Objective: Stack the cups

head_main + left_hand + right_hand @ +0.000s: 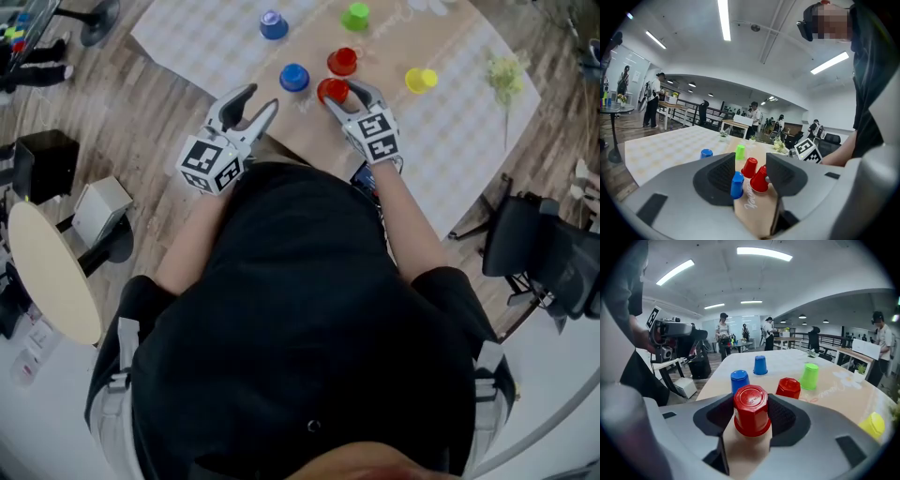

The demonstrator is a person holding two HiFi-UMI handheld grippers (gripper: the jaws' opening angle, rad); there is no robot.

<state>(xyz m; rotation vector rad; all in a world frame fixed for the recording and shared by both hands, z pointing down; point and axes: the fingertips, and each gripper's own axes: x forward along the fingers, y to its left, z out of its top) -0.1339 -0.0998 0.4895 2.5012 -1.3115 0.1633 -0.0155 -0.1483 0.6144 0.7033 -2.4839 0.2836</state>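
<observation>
Cups are not stacked yet: six show, each standing alone on the tabletop (450, 131), so the work looks to be at its very first pick.

The right tongs (750, 401) are closed about halfway around the near red cup (751, 411). It sits upside down between the pads, which appear to press on its two sides. Its rim still seems to rest on the tabletop, near the edge closest to the person. The left tongs (262, 97) stand moderately wide and hold nothing. They hover over the near edge of the tabletop, off to the left of that cup.

Just beyond the held cup is the second red cup (789, 387), also mouth down, and it is the likely place to set the first one. The near blue cup (739, 380) stands to its left and the far blue cup (760, 364) is farther back. The green cup (809, 376) stands at the far side, and the yellow cup (873, 424) is well apart on the right; whether it is upright I cannot tell.

Everything is left to do: lift the red cup, seat it on another, then gather the rest.
</observation>
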